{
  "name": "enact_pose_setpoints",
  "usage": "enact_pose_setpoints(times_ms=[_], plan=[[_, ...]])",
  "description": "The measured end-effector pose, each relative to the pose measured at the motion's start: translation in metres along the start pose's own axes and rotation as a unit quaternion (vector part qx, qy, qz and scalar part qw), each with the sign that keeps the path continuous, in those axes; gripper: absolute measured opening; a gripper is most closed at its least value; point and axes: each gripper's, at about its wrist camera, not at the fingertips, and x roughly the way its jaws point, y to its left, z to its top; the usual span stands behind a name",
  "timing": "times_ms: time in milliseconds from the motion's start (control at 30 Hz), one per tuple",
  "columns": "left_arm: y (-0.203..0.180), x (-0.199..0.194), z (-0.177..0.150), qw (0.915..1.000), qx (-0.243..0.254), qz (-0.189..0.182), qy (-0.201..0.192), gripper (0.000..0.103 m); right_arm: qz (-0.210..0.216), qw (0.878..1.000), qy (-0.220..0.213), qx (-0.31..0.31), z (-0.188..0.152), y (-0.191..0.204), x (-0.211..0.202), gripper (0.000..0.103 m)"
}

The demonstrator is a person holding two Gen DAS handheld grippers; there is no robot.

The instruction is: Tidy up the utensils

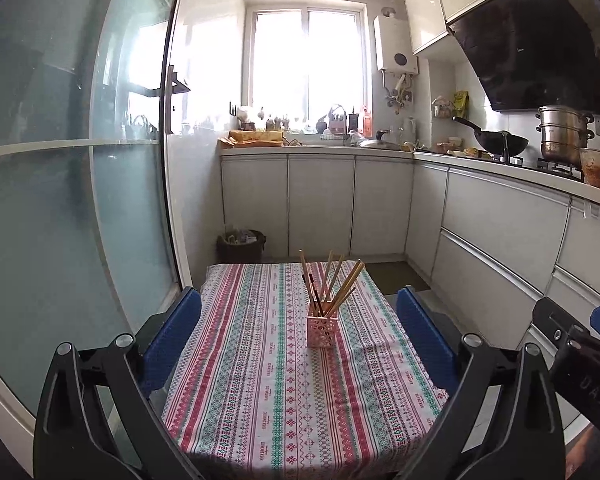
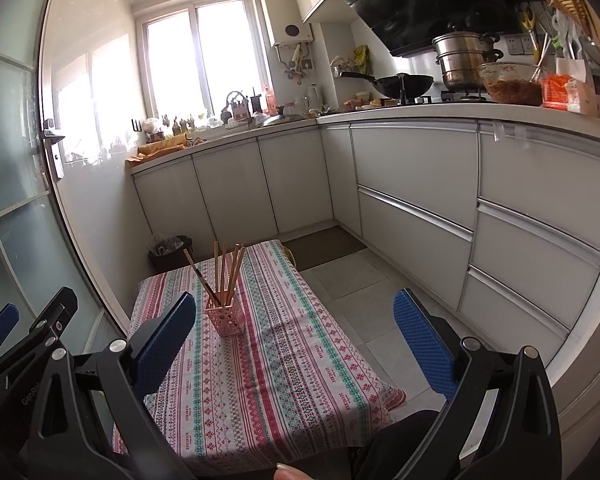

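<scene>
A pink perforated holder (image 1: 321,327) stands upright on the striped tablecloth (image 1: 260,380), with several wooden chopsticks (image 1: 332,280) fanned out of its top. It also shows in the right wrist view (image 2: 225,317) with the chopsticks (image 2: 226,270). My left gripper (image 1: 300,320) is open and empty, held above the near half of the table with the holder ahead between its blue pads. My right gripper (image 2: 296,324) is open and empty, to the right of the holder. The right gripper's body shows at the left wrist view's right edge (image 1: 572,344).
White cabinets (image 2: 420,184) run along the back and right. The counter carries a wok (image 2: 400,82), a steamer pot (image 2: 466,58) and a glass bowl of food (image 2: 510,84). A glass door (image 1: 60,200) is on the left. A dark bin (image 1: 241,246) stands behind the table.
</scene>
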Motion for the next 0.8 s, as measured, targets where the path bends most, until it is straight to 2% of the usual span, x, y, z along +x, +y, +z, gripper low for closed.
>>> enact_pose_setpoints(times_ms=[167, 800], plan=[[0.0044, 0.0020, 0.0021, 0.9998, -0.011, 0.001, 0.016, 0.096, 0.002, 1.000, -0.006, 0.007, 0.0006, -0.0028, -0.0031, 0.096], [0.0091, 0.0060, 0.0045, 0.9993, -0.027, 0.005, 0.025, 0.096, 0.003, 1.000, -0.011, 0.007, 0.0018, -0.0013, -0.0053, 0.096]])
